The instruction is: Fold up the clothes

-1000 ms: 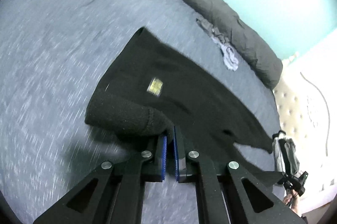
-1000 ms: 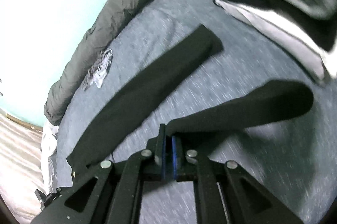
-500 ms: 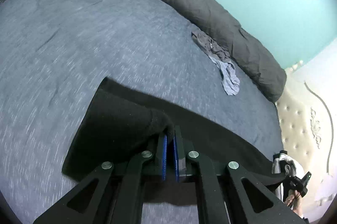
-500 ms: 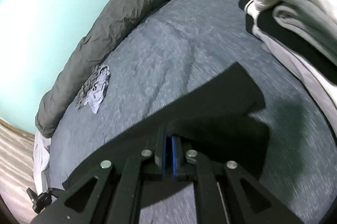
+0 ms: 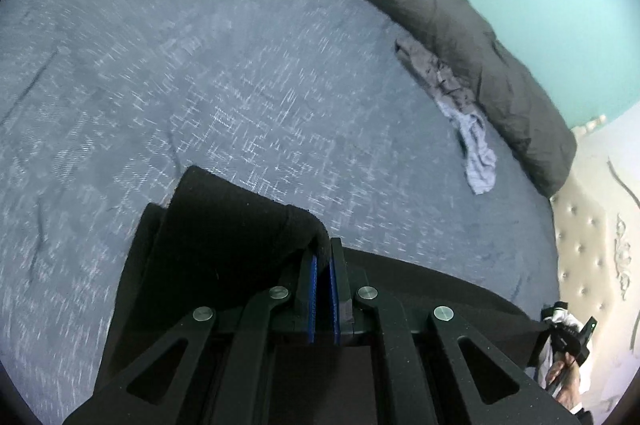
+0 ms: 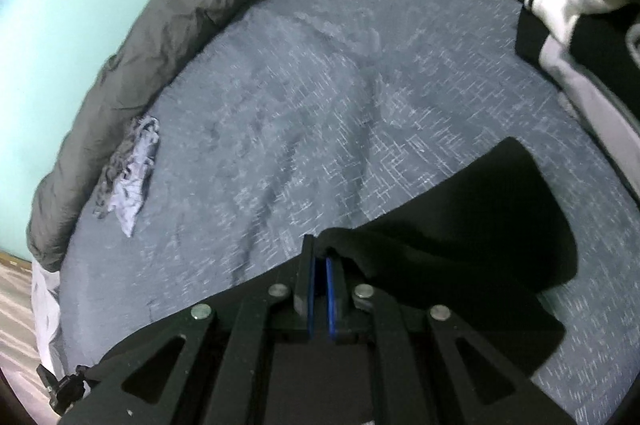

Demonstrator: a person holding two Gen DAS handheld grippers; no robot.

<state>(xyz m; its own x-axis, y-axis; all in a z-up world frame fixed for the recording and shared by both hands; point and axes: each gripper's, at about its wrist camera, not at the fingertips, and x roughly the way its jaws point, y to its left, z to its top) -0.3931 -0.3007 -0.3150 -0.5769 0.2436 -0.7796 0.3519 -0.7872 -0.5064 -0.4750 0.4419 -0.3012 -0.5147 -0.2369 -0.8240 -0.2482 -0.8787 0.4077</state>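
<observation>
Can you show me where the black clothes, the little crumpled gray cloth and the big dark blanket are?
black garment (image 5: pixel 224 225), left wrist view, folded top layer
crumpled gray cloth (image 5: pixel 464 109), left wrist view, its middle
rolled dark blanket (image 6: pixel 168 21), right wrist view, its middle

Bed (image 5: pixel 248 65) with blue-grey woven cover, carrying the laundry.

I see a black garment (image 5: pixel 224 245) lying on the near part of the cover. A small crumpled grey-lilac cloth (image 5: pixel 472 141) lies far off, just beside a long dark grey rolled duvet (image 5: pixel 460 13) that runs along the far edge. In my right view, black-and-white clothing (image 6: pixel 568 9) is heaped at the right edge.
</observation>
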